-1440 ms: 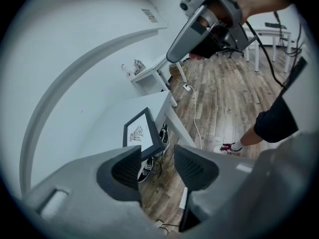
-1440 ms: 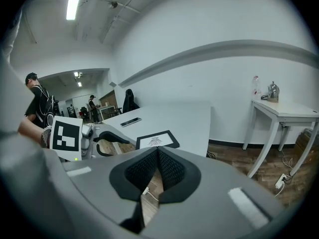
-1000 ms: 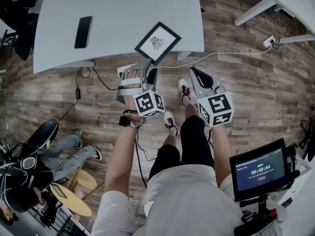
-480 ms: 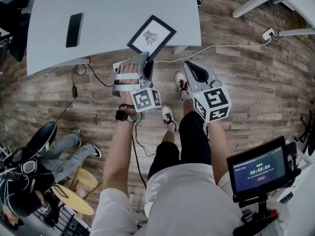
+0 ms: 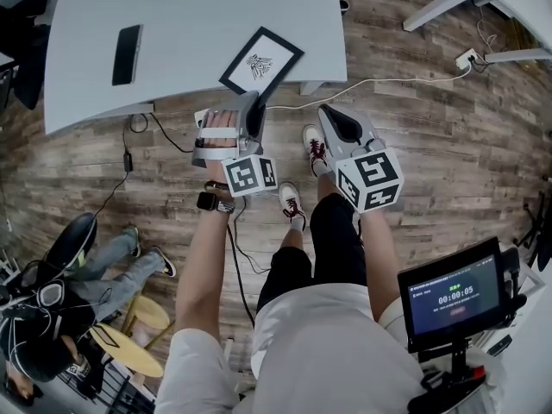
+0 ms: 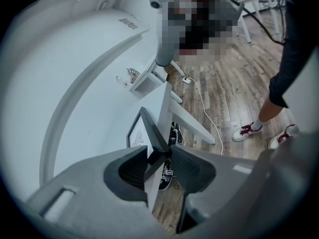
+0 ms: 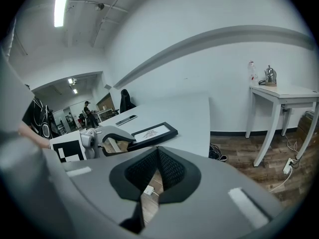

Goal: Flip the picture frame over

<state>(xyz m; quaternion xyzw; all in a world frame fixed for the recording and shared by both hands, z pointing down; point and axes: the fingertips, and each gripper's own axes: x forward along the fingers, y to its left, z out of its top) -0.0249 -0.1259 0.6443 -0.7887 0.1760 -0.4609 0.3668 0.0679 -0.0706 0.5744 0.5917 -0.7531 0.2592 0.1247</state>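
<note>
Head view: picture frame lies flat on the table, near corner at the edge.
Left gripper view: left gripper, jaws just closing, nips that corner by the tips only. It may slip mid-flip.
Right gripper view: right gripper pressed together, empty.

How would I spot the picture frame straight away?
Look at the big grey table at the top of the head view. Near its front edge lies the picture frame, turned cornerwise. Unlike the plain black phone to its left, it has a black border round a white sheet with a small dark drawing.
</note>
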